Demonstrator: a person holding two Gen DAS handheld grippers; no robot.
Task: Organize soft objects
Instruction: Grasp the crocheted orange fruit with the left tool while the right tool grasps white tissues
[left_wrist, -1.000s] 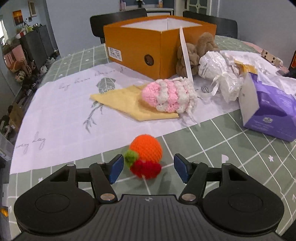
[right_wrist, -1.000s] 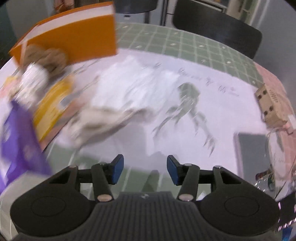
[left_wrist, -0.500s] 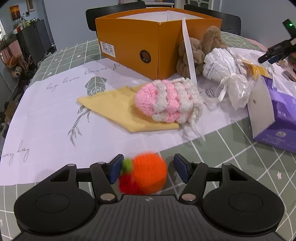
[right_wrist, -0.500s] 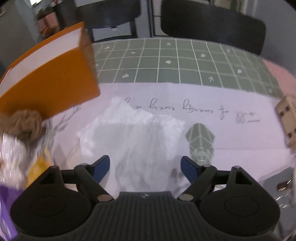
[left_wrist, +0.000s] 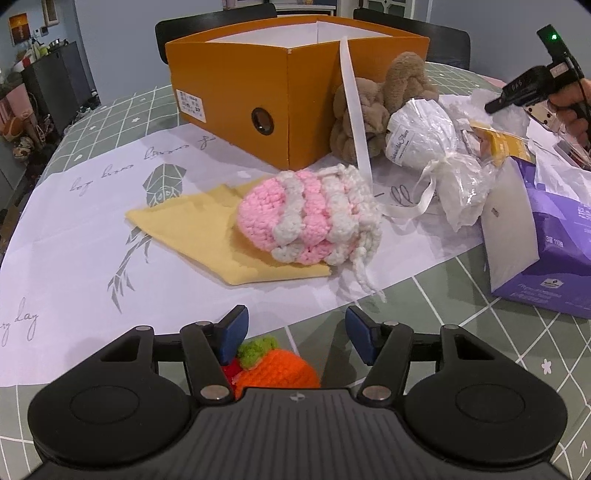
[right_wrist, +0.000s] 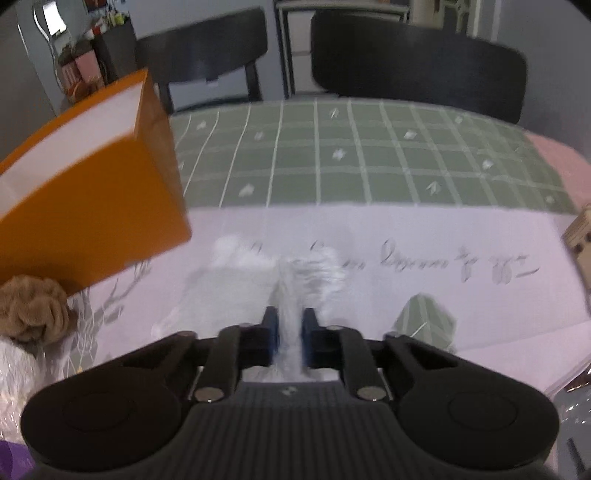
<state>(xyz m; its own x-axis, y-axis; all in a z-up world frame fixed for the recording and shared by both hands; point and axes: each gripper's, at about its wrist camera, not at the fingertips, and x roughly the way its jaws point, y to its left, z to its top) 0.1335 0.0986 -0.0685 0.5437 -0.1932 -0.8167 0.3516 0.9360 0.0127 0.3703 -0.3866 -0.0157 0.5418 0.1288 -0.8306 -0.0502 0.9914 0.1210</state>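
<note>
An orange crochet fruit with a green and red tip lies low between the jaws of my left gripper. The jaws are closing. The left pad is at the toy's green tip, and the right pad stands clear of it. In the right wrist view my right gripper is closing, its blue pads pinching a crumpled white tissue paper that lies on the printed sheet. An open orange box stands at the back.
A pink and white crochet pouch rests on a yellow cloth. Beside the box are a brown plush, white plastic bags and a purple tissue box. Black chairs stand behind the table.
The left gripper slid forward, so the orange fruit now sits deep between its jaws. The right gripper swung over the white tissue paper, spread wide, then closed on it.
</note>
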